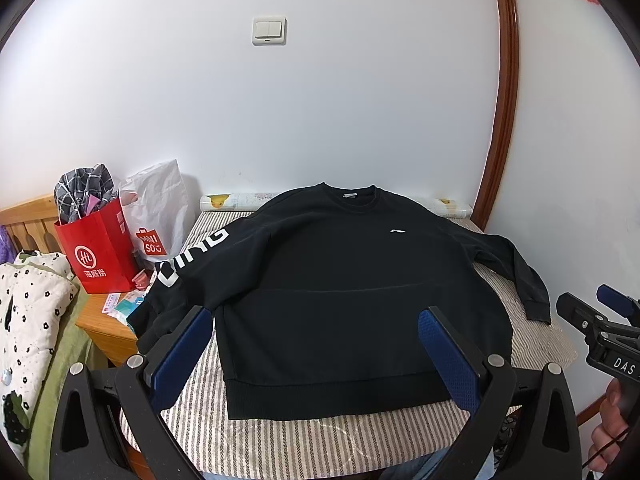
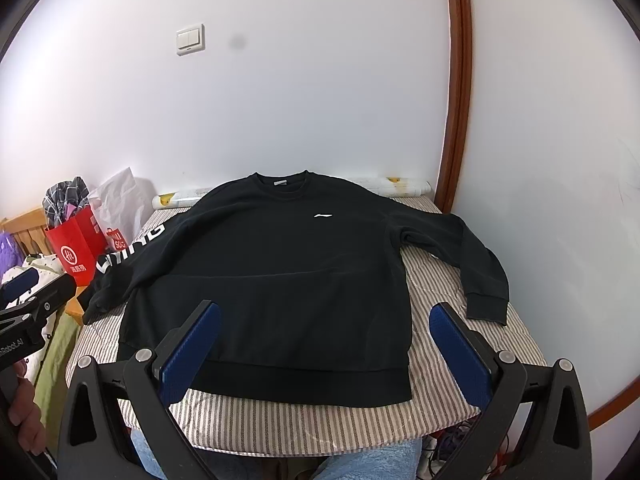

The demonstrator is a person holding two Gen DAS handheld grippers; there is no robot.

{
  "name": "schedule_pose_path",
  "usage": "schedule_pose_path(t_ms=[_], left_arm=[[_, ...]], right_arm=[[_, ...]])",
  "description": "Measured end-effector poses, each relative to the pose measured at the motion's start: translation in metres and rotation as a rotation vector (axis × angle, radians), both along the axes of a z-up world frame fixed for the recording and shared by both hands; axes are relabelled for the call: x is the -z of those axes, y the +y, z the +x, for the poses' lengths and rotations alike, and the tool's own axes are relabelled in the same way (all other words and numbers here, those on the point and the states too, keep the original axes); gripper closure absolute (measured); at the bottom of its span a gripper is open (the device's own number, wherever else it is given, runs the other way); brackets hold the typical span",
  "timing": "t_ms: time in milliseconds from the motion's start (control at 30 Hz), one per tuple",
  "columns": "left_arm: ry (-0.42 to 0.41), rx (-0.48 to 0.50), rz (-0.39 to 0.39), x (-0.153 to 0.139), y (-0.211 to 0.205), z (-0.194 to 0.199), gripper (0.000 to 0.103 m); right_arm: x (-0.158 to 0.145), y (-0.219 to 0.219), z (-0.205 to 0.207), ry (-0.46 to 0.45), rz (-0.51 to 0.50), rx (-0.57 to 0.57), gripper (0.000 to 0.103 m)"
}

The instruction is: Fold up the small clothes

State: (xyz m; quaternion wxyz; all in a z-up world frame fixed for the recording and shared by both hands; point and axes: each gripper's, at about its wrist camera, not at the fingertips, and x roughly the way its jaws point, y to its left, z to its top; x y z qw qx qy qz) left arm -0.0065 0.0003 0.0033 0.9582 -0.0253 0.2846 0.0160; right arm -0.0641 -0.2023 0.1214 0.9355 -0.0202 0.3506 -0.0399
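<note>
A black sweatshirt (image 1: 340, 280) lies flat, front up, on a striped cloth-covered table (image 1: 280, 440), collar at the far side and both sleeves spread out. It also shows in the right wrist view (image 2: 272, 280). Its left sleeve, with white lettering (image 1: 192, 256), hangs over the table's left edge. My left gripper (image 1: 316, 320) is open and empty, held above the hem near the front edge. My right gripper (image 2: 324, 316) is open and empty above the hem's right part. Each gripper shows at the edge of the other's view.
A red paper bag (image 1: 100, 252) with checked cloth and a white plastic bag (image 1: 156, 208) stand on a wooden nightstand (image 1: 104, 320) at left. A patterned quilt (image 1: 28, 312) lies further left. A white wall and a brown door frame (image 1: 500, 120) stand behind.
</note>
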Motion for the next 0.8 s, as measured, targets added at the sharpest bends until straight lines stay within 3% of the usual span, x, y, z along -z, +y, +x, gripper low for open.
schedule_pose_path(t_ms=[567,800], left_arm=[[-0.001,-0.001,0.014,0.000,0.007,0.021,0.000],[0.088,-0.055,-0.013,0.034,0.044,0.059,0.000]], right_arm=[[0.010,0.001,0.018,0.016,-0.008,0.003,0.001],[0.033,0.012,0.052,0.047,-0.022,-0.028,0.001]])
